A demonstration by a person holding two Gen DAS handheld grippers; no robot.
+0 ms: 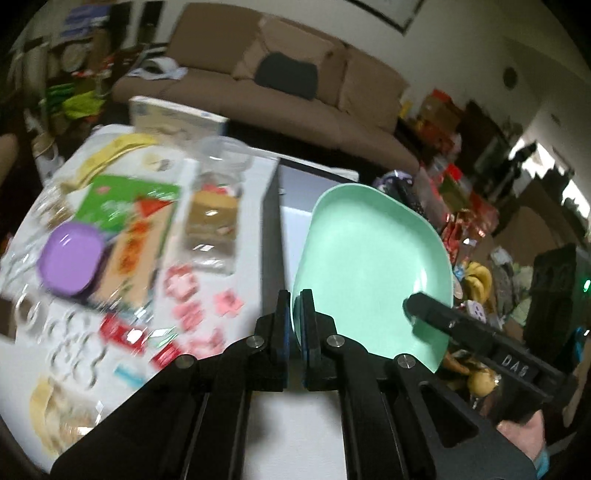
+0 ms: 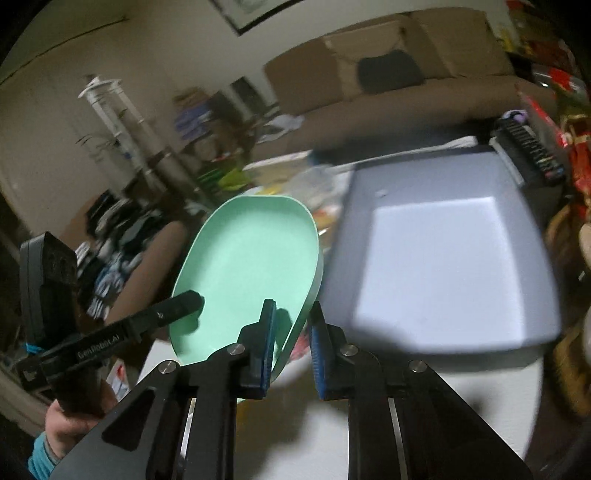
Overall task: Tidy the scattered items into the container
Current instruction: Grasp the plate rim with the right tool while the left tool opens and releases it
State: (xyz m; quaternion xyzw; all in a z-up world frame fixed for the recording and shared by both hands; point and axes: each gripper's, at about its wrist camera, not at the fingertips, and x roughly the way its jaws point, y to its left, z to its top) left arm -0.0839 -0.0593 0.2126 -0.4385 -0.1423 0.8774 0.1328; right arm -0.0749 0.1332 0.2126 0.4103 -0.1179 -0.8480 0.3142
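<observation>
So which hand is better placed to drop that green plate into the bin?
Probably left: the left gripper is clamped on the plate rim, with the bin just ahead. The right gripper looks looser.

Across from me a brown sofa [image 1: 295, 85] stands against a pale wall [image 2: 110, 74], a dark cushion [image 1: 286, 75] on its seat; a framed picture [image 2: 251, 11] hangs above it; a white coat stand [image 2: 110, 114] rises to one side; cluttered shelves [image 1: 454, 122] fill the far corner; the light is dim.
</observation>
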